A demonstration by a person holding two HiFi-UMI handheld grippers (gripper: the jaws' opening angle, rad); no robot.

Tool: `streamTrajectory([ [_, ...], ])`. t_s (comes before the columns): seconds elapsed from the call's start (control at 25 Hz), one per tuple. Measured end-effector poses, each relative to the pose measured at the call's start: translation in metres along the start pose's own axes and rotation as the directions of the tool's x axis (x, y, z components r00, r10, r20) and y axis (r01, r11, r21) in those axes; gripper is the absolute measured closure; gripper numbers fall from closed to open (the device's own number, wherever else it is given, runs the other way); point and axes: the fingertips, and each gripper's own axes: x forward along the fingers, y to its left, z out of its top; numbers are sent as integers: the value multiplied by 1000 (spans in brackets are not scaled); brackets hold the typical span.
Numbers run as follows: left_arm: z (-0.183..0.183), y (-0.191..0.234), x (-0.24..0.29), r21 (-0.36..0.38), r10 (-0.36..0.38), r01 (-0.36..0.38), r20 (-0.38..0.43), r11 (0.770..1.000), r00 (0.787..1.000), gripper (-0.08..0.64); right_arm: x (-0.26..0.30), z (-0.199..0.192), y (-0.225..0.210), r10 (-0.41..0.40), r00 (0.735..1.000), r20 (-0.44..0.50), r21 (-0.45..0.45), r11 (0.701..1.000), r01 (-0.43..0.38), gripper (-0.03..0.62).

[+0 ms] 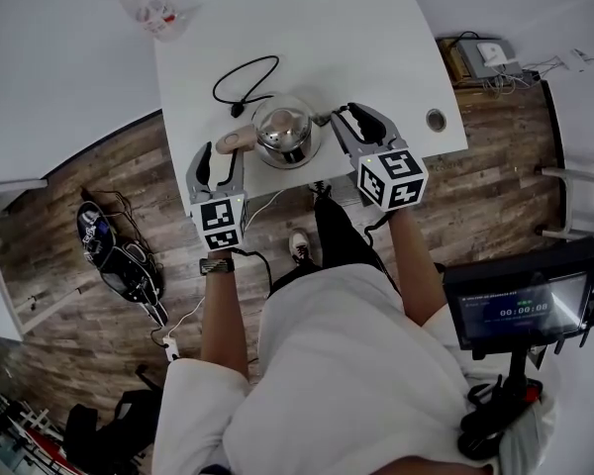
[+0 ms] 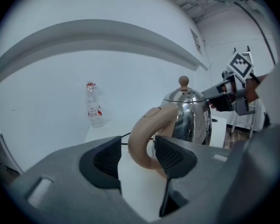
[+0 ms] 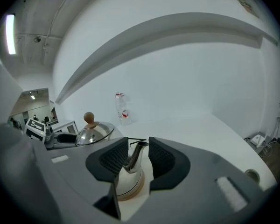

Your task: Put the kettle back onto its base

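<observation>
A shiny steel kettle (image 1: 285, 132) with a wooden knob stands upright near the front edge of the white table (image 1: 376, 47). Its beige handle (image 2: 142, 134) lies between the pads of my left gripper (image 2: 137, 155), with a gap on the left side, so the jaws stand open around it. My right gripper (image 3: 138, 155) is open too, its pads on either side of the steel spout (image 3: 133, 155) without pressing it. A tan ring (image 3: 133, 190) shows under the kettle's body. In the head view, the left gripper (image 1: 221, 156) and right gripper (image 1: 348, 117) flank the kettle.
A black cord (image 1: 243, 82) loops on the table behind the kettle. A clear plastic bottle (image 1: 148, 8) stands at the far left corner. A cable hole (image 1: 436, 120) sits at the table's right. A dark bag (image 1: 114, 255) lies on the wooden floor; a screen (image 1: 520, 305) stands at the right.
</observation>
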Motion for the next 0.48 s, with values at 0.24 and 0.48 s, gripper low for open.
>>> streamTrajectory([
  [0.24, 16, -3, -11, -13, 15, -14, 39, 1000, 999, 336, -18, 9, -9, -47, 998, 34, -3, 999, 47, 454],
  [0.48, 48, 7, -41, -4, -5, 5, 104, 1000, 995, 339, -45, 33, 23, -53, 993, 108, -40, 998, 58, 462],
])
